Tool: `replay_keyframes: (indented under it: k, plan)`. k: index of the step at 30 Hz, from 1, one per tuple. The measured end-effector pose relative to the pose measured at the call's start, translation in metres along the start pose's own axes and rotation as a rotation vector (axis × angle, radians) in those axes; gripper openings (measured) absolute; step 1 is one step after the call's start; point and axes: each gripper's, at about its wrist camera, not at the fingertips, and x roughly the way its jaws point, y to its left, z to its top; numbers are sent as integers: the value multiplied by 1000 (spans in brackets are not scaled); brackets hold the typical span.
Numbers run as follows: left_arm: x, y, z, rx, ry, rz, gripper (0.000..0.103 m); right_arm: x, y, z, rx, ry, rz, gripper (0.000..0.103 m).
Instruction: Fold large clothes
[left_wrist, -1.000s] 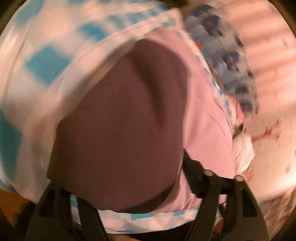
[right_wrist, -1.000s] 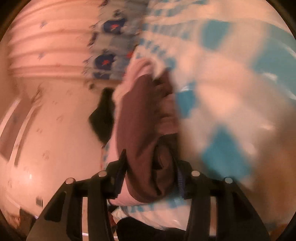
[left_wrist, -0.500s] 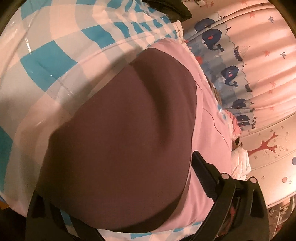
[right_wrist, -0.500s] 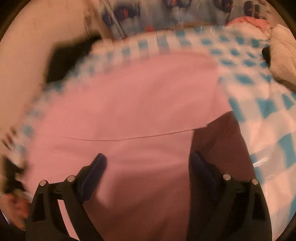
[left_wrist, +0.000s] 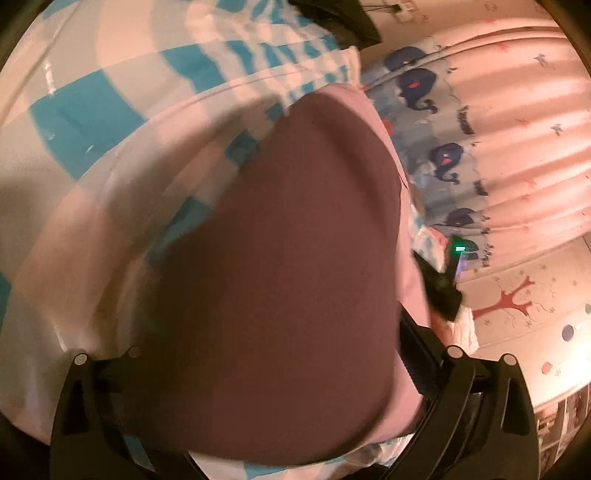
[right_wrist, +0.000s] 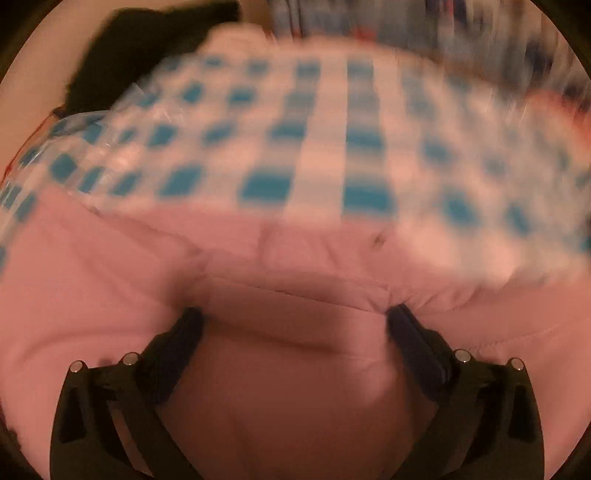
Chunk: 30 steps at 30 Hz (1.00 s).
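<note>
Left wrist view shows the pink garment (left_wrist: 402, 229) lying on the blue-checked cloth (left_wrist: 92, 110), with a dark brown-looking fold of it filling the space between the fingers of the left gripper (left_wrist: 266, 369). Whether that gripper pinches the fabric or merely stands over it I cannot tell, since the fabric hides the left finger. Beyond the garment's far edge hangs a whale-print curtain (left_wrist: 436, 162).

In the right wrist view, much blurred, the right gripper (right_wrist: 295, 321) has its fingers spread wide apart, gripping nothing, with the pink garment (right_wrist: 92, 277) bunched just in front of them and the checked cloth (right_wrist: 295, 147) past the garment.

The step looks like laying or smoothing a fold. To do it well, I would keep the right gripper low over the garment, press the ridge flat toward the checked cloth, and line the folded edge up with the garment's own hem before letting go.
</note>
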Motion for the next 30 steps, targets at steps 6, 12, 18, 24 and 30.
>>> replay_keyframes:
  k: [6,12,18,24,30]
  plan:
    - [3,0,1,-7,-3,76,93,-38,15,18,-67,-67,-15,97]
    - [0,-22,-1,119,-75,177,93,26,15,42,-25,13,-56,97]
    - [-3,-49,-7,284,-161,308,93,20,8,49,9,60,-22,97]
    - [-9,-50,-5,288,-172,322,93,-99,31,-1,-135,-174,11,97]
    - [-11,-55,-12,310,-195,338,94,-82,23,-75,-180,-166,-112,97]
